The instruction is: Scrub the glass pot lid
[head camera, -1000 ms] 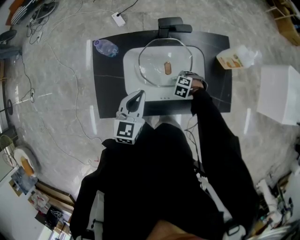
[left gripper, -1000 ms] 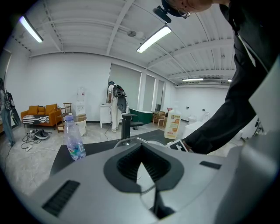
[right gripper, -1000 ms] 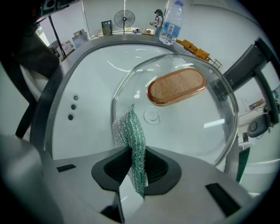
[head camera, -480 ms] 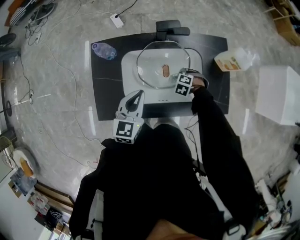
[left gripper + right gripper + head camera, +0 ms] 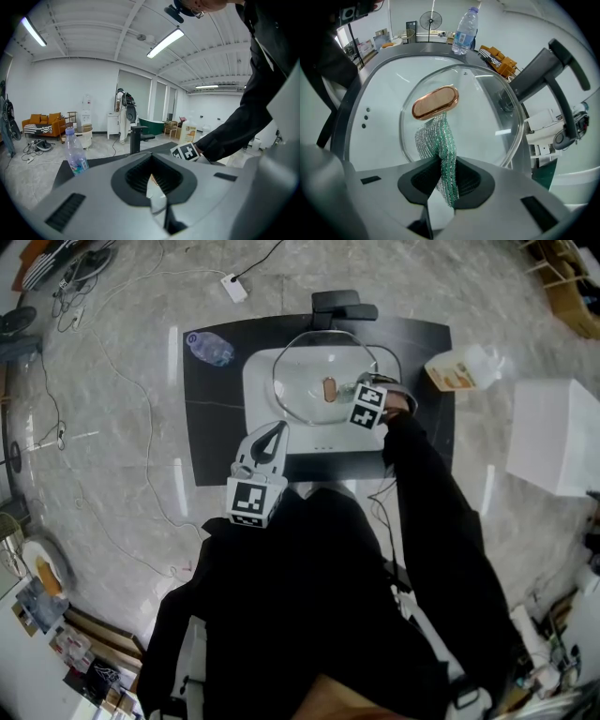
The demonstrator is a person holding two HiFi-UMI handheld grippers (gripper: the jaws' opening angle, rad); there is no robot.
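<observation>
The right gripper's (image 5: 442, 168) jaws are clamped tight on a single green-and-silver scrubbing cloth (image 5: 436, 138). Its free end spreads over the glass pot lid (image 5: 487, 108) and reaches the lower edge of the lid's one copper-coloured knob (image 5: 435, 101).

The left gripper's (image 5: 152, 187) jaws are drawn together with nothing between them. In the head view it hangs at the lower left of the basin, off the lid, over the front edge of the dark countertop (image 5: 216, 418).

There are two grippers, one cloth and one lid. The lid lies flat, knob up, inside the one white sink basin (image 5: 384, 93), at the upper centre of the head view. It is the only loose thing in the basin besides the cloth.

One black faucet (image 5: 555, 70) stands at the basin's far rim. One clear water bottle (image 5: 465, 26) with a blue cap sits on the countertop at the upper left of the head view. One white bottle with an orange label (image 5: 459, 369) lies at the counter's upper right corner, with one white box (image 5: 553, 432) on the floor further right.

Against the frame a second ago, the right gripper has slid further across the lid, and its marker cube is now closer to the knob. The left gripper is where it was.
</observation>
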